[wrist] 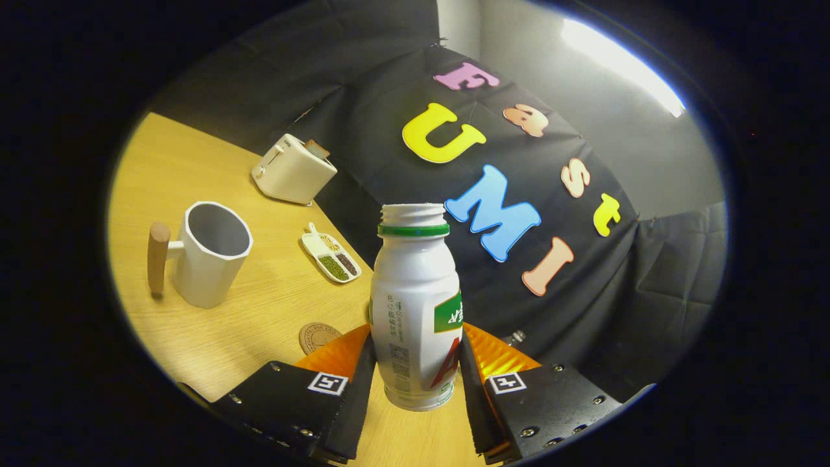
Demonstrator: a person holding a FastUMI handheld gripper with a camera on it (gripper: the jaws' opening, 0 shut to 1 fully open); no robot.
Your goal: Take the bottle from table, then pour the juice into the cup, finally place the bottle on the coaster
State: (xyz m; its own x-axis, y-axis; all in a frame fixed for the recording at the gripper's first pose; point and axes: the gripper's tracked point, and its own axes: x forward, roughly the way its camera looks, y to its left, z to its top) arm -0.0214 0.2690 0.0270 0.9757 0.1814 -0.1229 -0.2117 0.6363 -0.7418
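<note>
My claw [415,370] is clamped on the bottle [415,305], both fingers pressing its lower sides; it's lifted clear of the table [214,337], cap off, green ring at the neck. The cup [209,254] (wooden handle, looks empty) stands well to the left, beyond my fingers. Coaster [316,337] lies just ahead of my left finger. Behind: toaster [293,170] & a small dish w/ beans [331,257], near the cup.

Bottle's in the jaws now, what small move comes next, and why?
Probably swing the bottle toward the cup. The gripper has both jaws pressed on the bottle's sides, the cap is off, the cup stands open-mouthed ahead of the jaws, and the coaster waits nearby.
</note>
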